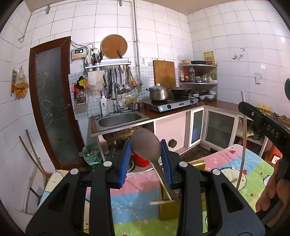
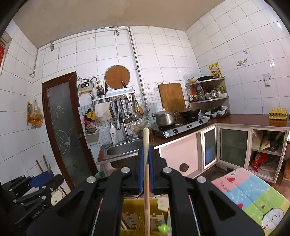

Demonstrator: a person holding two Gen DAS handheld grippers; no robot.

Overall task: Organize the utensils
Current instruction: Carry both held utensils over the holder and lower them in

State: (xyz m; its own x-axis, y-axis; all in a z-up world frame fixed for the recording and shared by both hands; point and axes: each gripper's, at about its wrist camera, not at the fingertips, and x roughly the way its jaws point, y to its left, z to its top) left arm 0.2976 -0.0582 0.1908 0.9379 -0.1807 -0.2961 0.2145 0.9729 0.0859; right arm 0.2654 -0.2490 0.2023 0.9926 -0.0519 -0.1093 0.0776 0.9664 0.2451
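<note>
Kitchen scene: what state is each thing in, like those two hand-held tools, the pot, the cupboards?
left tool: closed on the spoon.
spoon: held, bowl up.
right tool: shut on the pale stick.
pale stick: held upright.
pot: lidded, on the stove.
open cupboard: doorless, contents showing.

Both views are bright and evenly lit, with soft, weak shadows. Glare sits on the glossy wall tiles (image 1: 257,36) at the upper right, and the ceiling (image 2: 108,16) looks dull beige. Fisheye bending curves the door (image 2: 61,127) and tile lines, and the corners go black. The nearest wooden stick (image 2: 146,208) is blurred.
</note>
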